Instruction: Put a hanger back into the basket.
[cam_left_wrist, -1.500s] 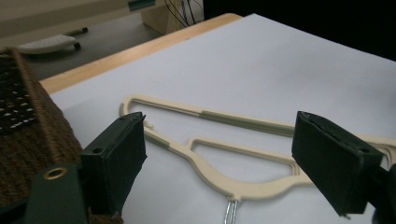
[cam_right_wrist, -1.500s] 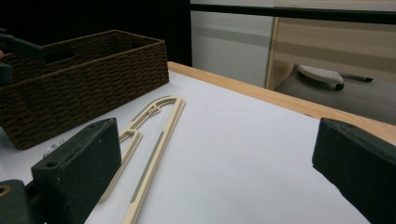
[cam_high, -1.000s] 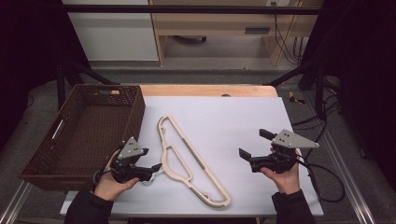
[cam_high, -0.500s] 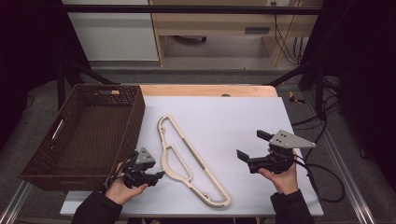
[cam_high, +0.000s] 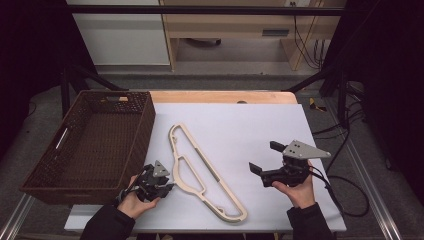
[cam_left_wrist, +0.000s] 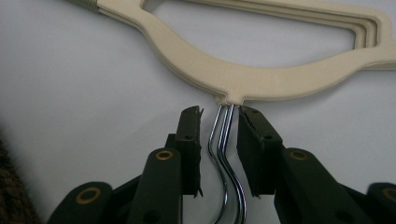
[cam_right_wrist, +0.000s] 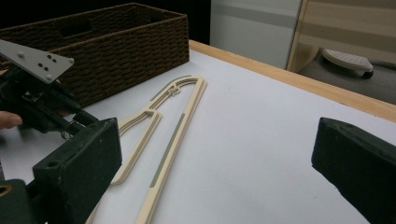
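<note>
Straddling: left gripper (cam_left_wrist: 219, 154) jaws stood slightly apart around the hanger's metal hooks (cam_left_wrist: 223, 154), not clamped
Hangers (cam_high: 200, 172): lay mid-table, basket (cam_high: 60, 175) at 9 o'clock
Right gripper (cam_high: 263, 164): jaws wide, empty, at 3 o'clock

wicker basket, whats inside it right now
The wicker basket looks empty in the high view: only its woven floor shows. The strip just inside its near wall is hidden. The cream hangers lie beside it, their metal hooks between the left gripper's open jaws.
</note>
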